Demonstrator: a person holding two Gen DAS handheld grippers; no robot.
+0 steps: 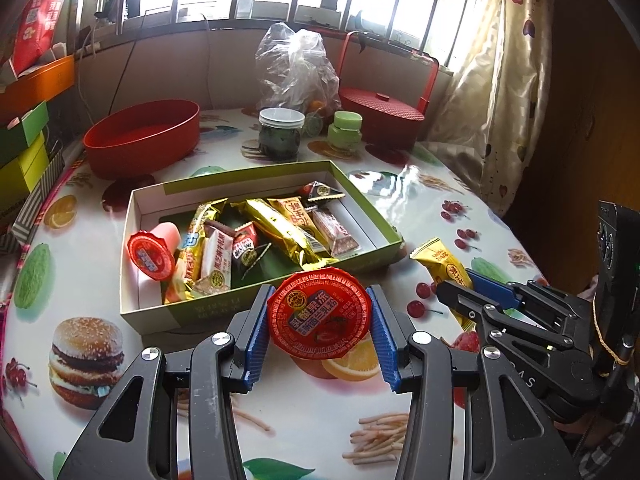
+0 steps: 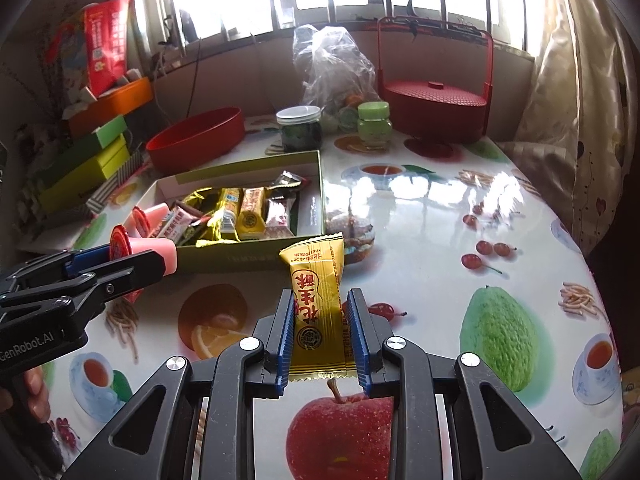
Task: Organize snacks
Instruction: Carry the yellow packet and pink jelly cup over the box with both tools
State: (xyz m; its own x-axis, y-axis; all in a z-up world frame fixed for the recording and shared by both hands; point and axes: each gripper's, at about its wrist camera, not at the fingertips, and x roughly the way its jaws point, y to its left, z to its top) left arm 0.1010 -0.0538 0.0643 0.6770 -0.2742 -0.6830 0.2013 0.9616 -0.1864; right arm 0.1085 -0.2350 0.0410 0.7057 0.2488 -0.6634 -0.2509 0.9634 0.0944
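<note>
Left hand-held gripper (image 1: 318, 314) clamps jelly cup (image 1: 319, 312), right hand-held gripper (image 2: 320, 332) yellow packet (image 2: 318, 312)

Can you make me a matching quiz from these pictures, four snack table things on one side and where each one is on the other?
Things:
1. jelly cup with red lid
2. yellow snack bar
3. gold wrapped bar
4. red bowl

Places:
A. lying inside the green box
B. between the left tongs
C. on the table behind the box
D. between the right tongs

Pairs: 1-B, 2-D, 3-A, 4-C
</note>
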